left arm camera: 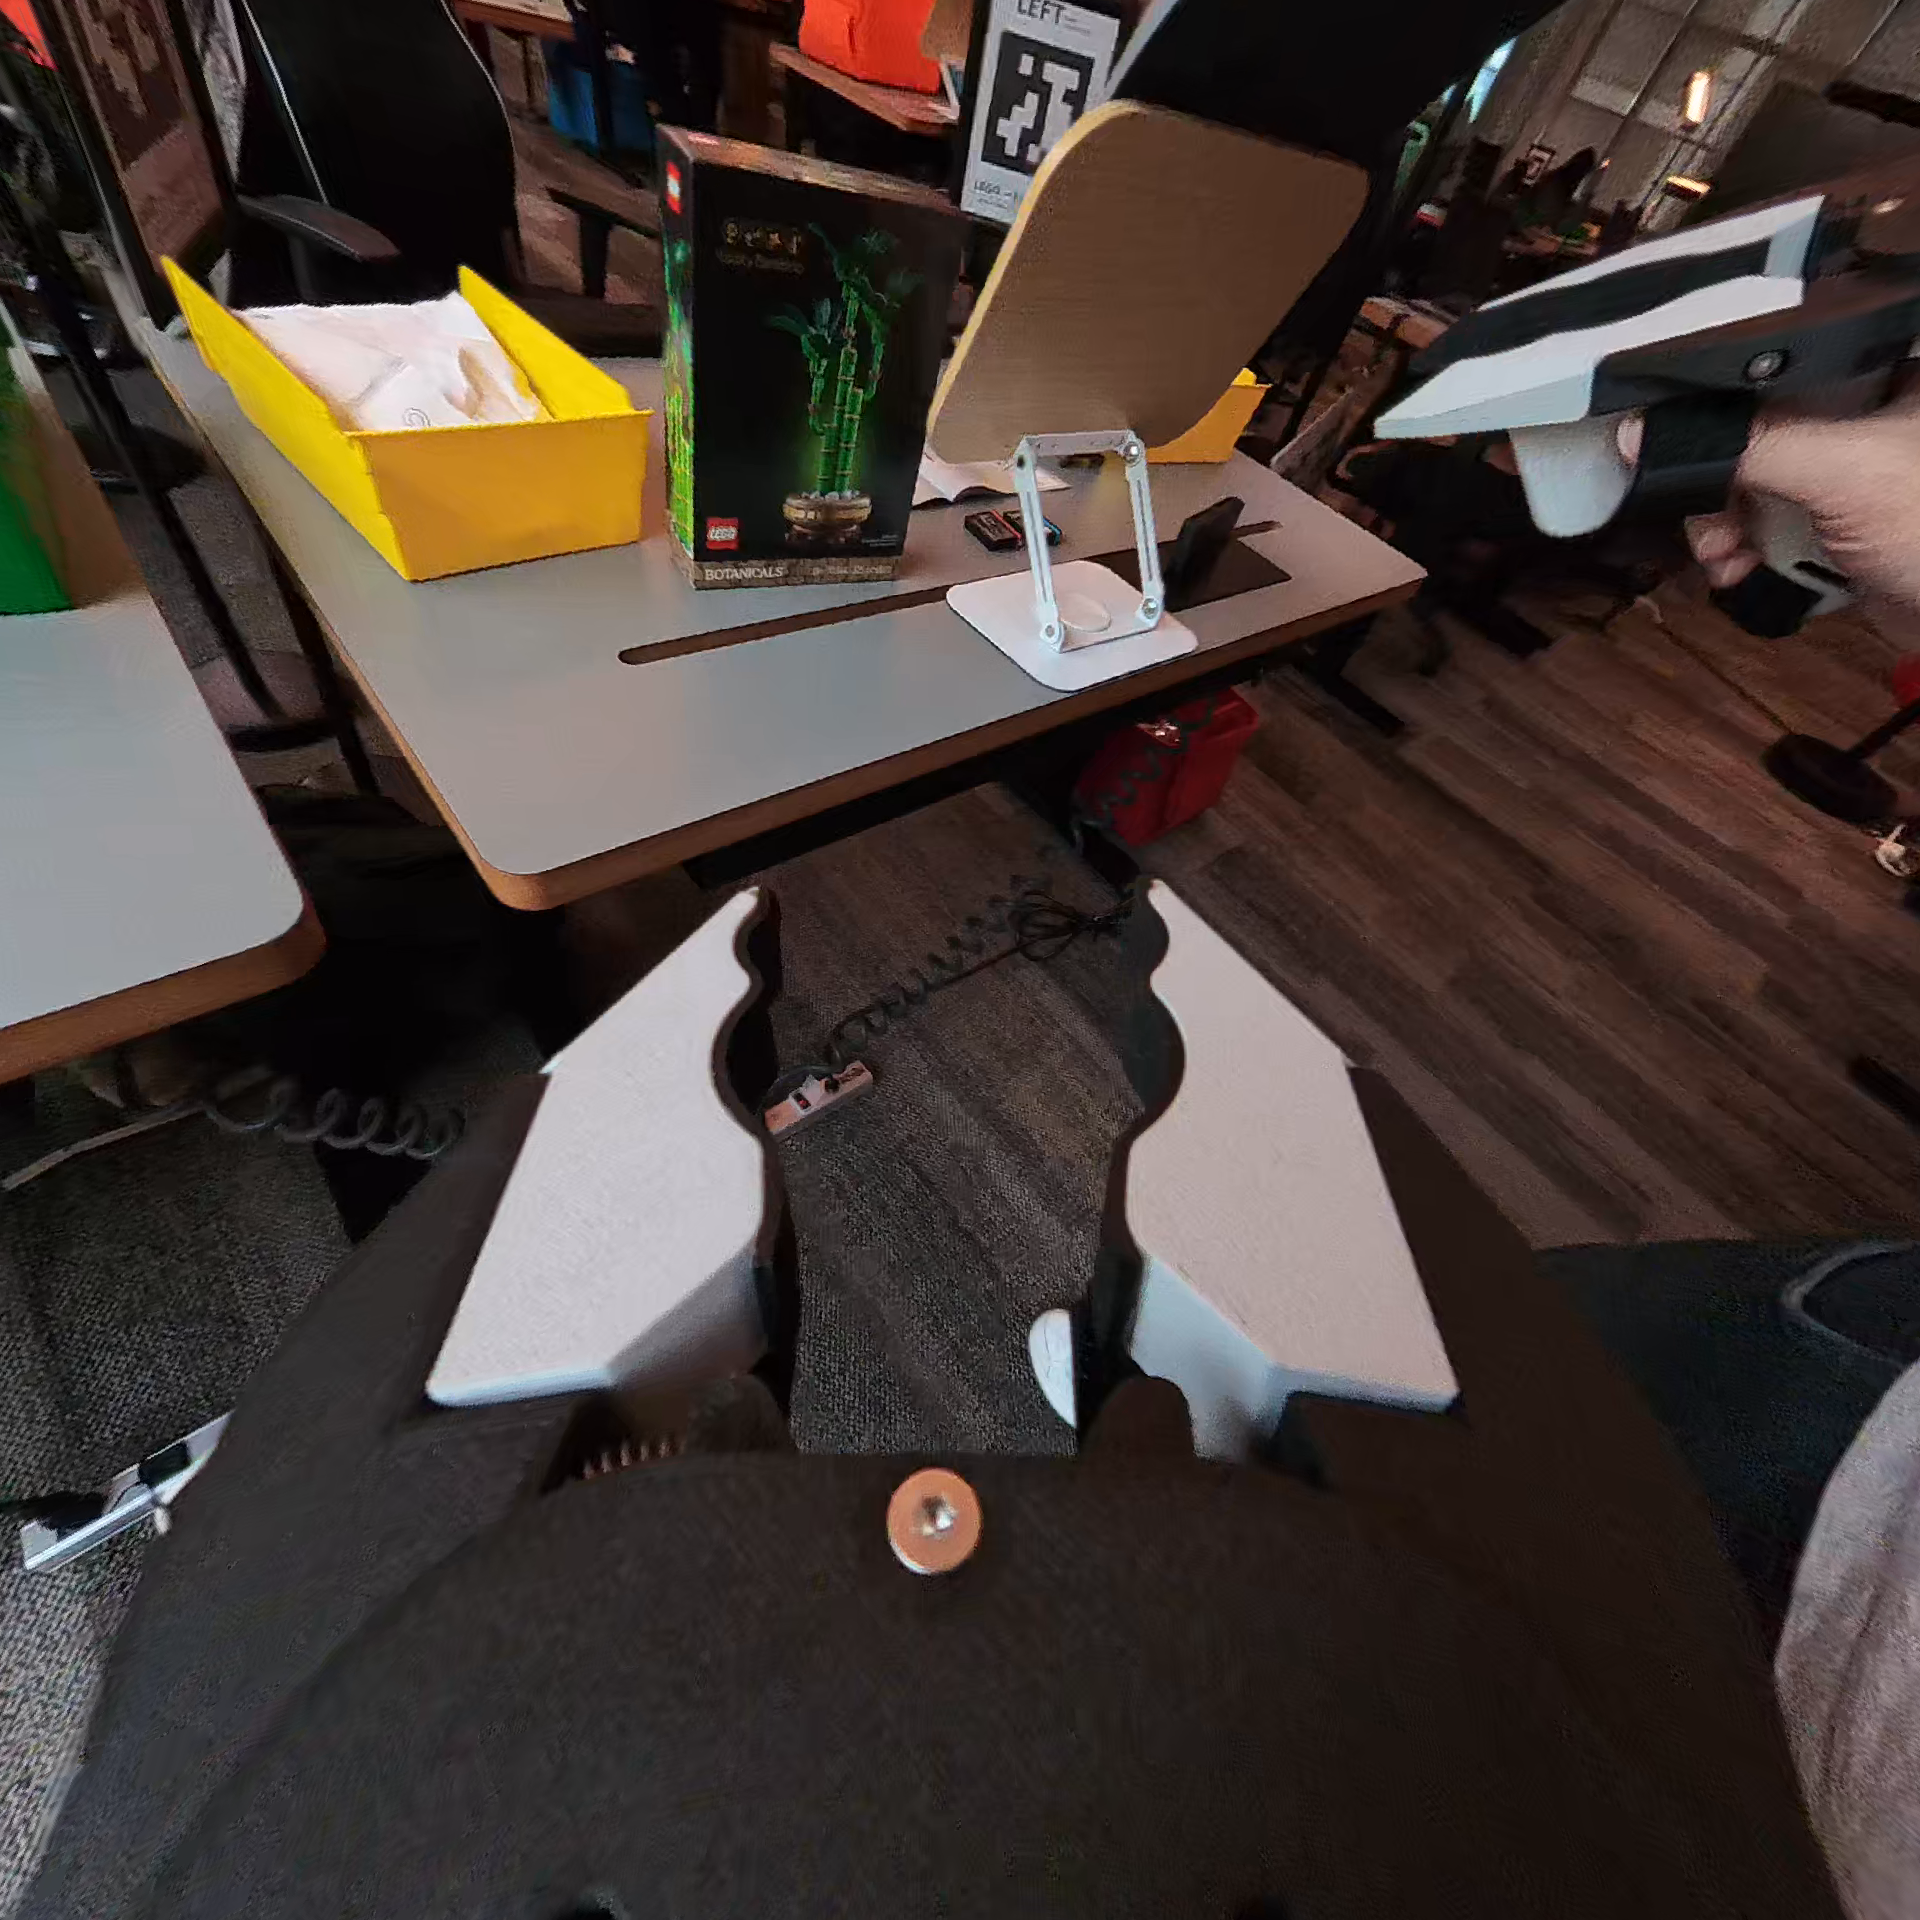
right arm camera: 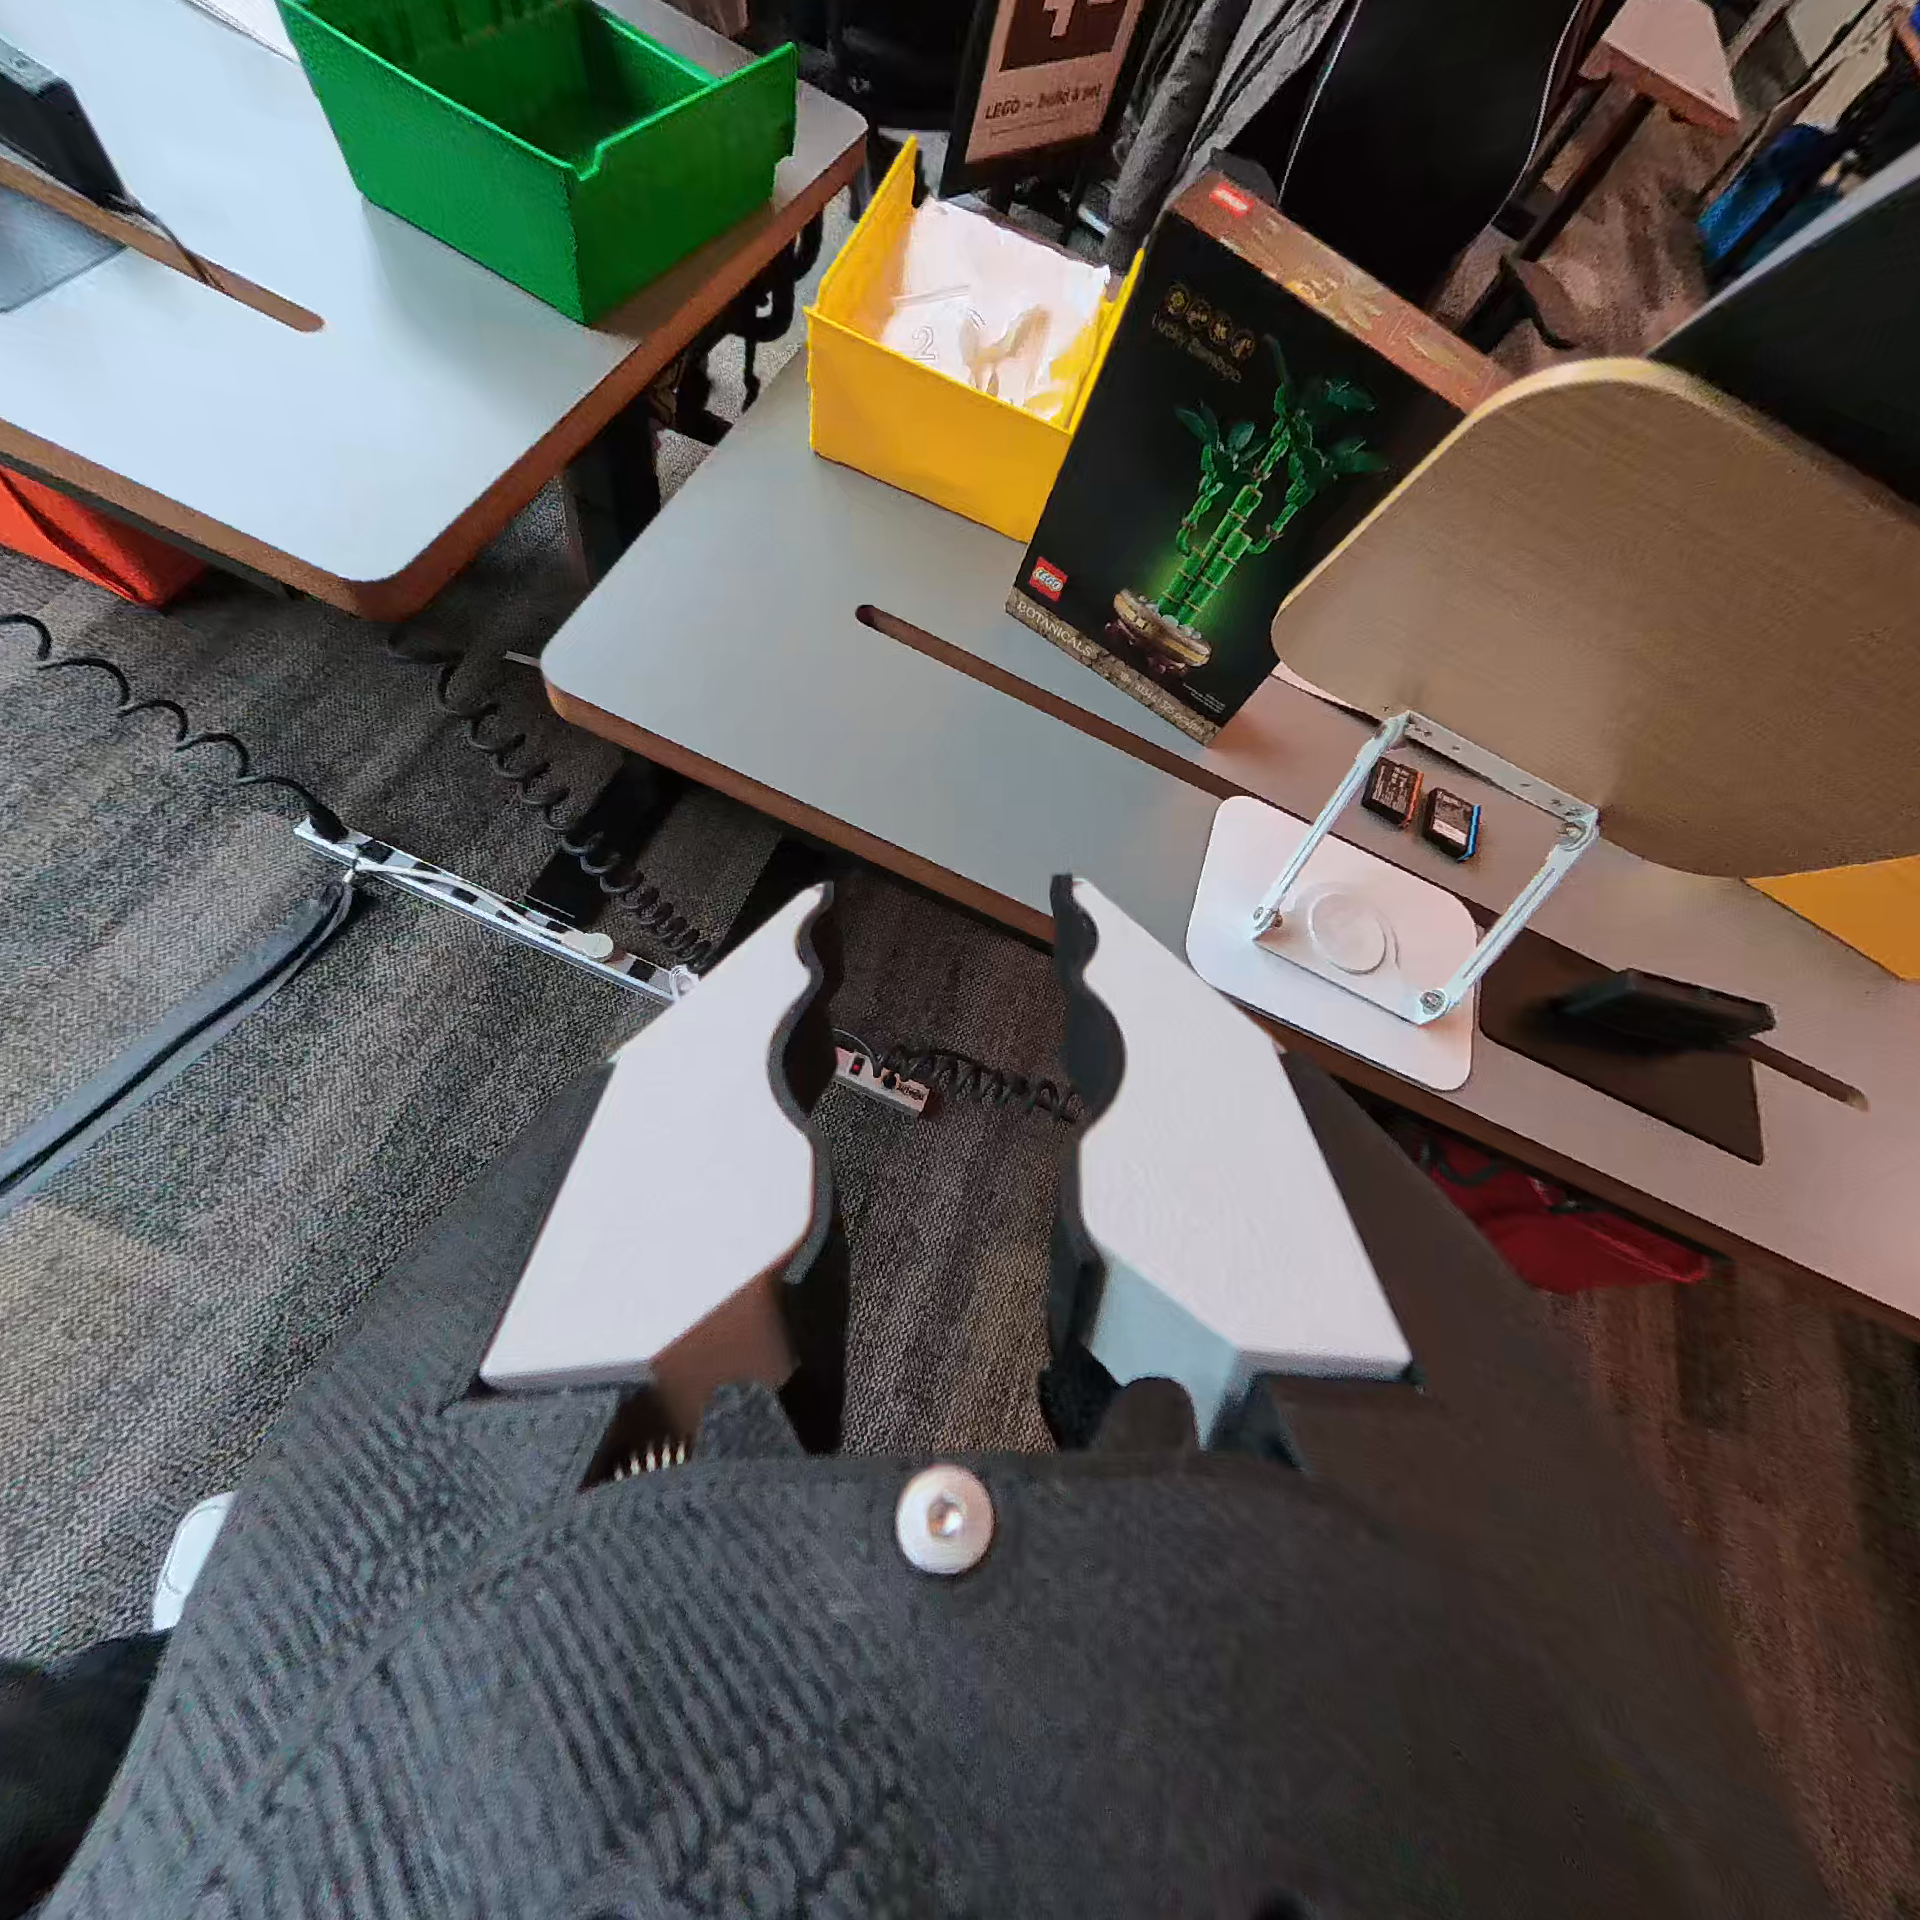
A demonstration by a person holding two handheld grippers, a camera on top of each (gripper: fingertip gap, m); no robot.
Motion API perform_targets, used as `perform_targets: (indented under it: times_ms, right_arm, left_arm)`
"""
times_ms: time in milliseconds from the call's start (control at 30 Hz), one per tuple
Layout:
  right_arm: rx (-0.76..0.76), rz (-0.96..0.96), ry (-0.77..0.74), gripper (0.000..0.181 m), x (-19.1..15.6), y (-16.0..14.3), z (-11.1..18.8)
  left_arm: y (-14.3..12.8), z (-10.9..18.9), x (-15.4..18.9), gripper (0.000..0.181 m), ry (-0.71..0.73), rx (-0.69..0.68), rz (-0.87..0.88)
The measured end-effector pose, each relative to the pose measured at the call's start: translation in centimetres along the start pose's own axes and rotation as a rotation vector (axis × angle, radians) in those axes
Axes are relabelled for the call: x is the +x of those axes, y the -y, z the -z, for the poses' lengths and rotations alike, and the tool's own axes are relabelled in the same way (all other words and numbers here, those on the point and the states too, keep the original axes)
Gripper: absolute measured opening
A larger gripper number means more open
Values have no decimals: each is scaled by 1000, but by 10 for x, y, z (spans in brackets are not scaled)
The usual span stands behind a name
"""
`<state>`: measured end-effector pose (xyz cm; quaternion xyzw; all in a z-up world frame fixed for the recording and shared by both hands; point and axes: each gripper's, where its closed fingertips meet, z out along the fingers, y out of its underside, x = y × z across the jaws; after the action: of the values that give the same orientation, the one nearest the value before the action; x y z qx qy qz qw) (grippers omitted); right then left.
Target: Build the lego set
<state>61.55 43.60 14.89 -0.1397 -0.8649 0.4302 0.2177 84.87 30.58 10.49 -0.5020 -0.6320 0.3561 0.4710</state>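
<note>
While I hold both grippers, left gripper (left arm camera: 951,914) and right gripper (right arm camera: 940,894), spread and empty short of the desk (right arm camera: 831,727), the box (right arm camera: 1174,499) stands beside the yellow bin (right arm camera: 914,426) (bags inside, ready).

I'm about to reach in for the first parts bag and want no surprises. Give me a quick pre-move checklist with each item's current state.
1. Left gripper open and empty: ok.
2. Right gripper open and empty: ok.
3. Grippers over the grey table: not ok, both hang above the carpet short of its edge.
4. Yellow bin holds white bags: ok, its top is open.
5. Lego box upright right beside the bin: ok, but close enough to knock.
6. Box sealed or opened: cannot tell.
</note>
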Motion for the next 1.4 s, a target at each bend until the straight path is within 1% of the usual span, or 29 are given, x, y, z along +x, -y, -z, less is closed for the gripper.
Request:
perform_targets:
  times_ms: [100,200,367,500,633,767,867,933,1033,1100,1167,1233,1300,1333,1400]
  right_arm:
    - [-18,-21,-18,39,-23,9,9]
    - [-74,-13,-23,40,-49,4,12]
    - [-116,21,9,49,-93,-1,6]
    - [-100,56,58,55,-121,5,-2]
    - [-97,25,117,59,-135,3,-11]
    - [-89,0,161,61,-127,-11,-13]
    - [-71,-11,183,61,-101,-33,-5]
    - [-61,-4,182,62,-70,-55,3]
    - [-16,-9,178,62,-10,-92,18]
    - [30,-6,187,61,34,-117,25]
    - [80,25,212,62,76,-140,32]
    - [123,113,252,62,115,-162,39]
    - [142,207,270,62,158,-182,45]
    - [144,217,287,62,177,-189,48]
    - [169,183,334,62,212,-194,54]
  left_arm:
    - [-3,12,-6,69,-26,25,29]
    - [-16,22,-2,69,-40,12,53]
    - [-44,35,16,70,-33,-30,24]
    - [-62,36,25,75,14,-67,-2]
    - [-70,29,39,76,30,-71,-8]
    - [-78,9,59,79,43,-93,-9]
    - [-77,-19,83,79,44,-91,-12]
    - [-73,-46,105,79,46,-97,-41]
    - [-62,-95,146,79,61,-78,-103]
    - [-59,-132,175,80,96,-67,-137]
    - [-59,-169,204,83,154,-52,-135]
    - [-57,-201,232,83,231,-27,-94]
    - [-49,-226,264,83,288,-8,-30]
    - [-43,-236,283,85,289,-14,-12]
    - [-32,-246,312,85,311,-65,-61]
